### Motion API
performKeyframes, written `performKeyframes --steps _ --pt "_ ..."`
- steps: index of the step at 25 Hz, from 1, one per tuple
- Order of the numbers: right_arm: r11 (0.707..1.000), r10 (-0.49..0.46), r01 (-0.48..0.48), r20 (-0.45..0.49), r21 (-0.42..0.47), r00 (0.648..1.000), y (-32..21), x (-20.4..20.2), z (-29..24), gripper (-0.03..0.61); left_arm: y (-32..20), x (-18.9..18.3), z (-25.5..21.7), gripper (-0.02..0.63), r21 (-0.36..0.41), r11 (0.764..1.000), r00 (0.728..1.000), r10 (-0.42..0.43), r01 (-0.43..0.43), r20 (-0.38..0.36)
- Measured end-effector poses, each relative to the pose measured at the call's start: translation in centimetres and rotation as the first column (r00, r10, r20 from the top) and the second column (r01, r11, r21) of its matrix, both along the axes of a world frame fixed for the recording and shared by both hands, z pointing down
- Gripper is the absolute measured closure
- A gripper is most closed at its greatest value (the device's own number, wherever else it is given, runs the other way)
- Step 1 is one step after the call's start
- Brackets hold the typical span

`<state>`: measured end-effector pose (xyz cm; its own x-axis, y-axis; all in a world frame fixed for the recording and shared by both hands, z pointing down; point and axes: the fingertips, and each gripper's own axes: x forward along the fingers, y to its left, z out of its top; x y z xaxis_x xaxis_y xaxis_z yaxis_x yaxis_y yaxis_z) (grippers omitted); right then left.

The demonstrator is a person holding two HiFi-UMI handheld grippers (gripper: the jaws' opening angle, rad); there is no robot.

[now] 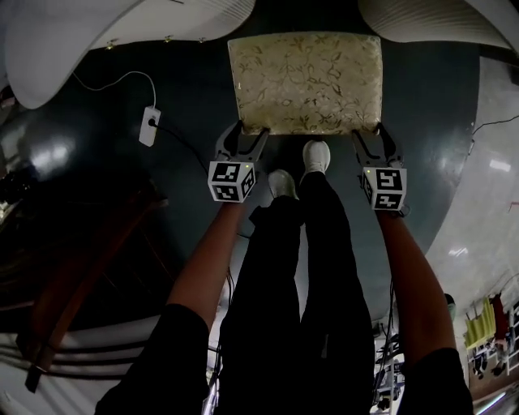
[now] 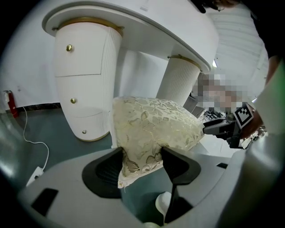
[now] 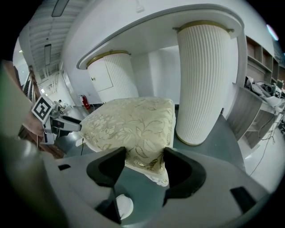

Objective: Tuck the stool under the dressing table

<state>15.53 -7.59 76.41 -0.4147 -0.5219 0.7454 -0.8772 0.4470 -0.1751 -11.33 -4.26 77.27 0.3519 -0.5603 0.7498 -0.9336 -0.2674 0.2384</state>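
Head view: left gripper (image 1: 242, 134) and right gripper (image 1: 375, 134) each clamped on near corner of stool (image 1: 306, 81); dressing table (image 1: 186, 20) beyond.
Left gripper view: jaws pinch only soft cushion fabric, which may slip free.
Right gripper view: ribbed pedestal (image 3: 207, 84) close ahead-right; uneven push could jam stool against it.

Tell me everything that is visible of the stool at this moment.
The stool has a rectangular padded top covered in cream fabric with a golden leaf pattern; its legs are not visible. It sits level above the dark floor, facing the gap between the white fluted pedestals of the dressing table, its whole top uncovered from above. The left gripper is shut on one near corner, the right gripper on the other.
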Motion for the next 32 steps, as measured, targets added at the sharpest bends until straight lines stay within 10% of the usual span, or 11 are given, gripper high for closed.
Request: performKeyframes --steps 32 --pt "0.997 0.018 -0.021 -0.039 -0.068 0.999 0.5 0.0 0.8 0.316 -0.2 0.0 0.8 0.328 -0.089 0.991 0.995 0.098 -0.099 -0.015"
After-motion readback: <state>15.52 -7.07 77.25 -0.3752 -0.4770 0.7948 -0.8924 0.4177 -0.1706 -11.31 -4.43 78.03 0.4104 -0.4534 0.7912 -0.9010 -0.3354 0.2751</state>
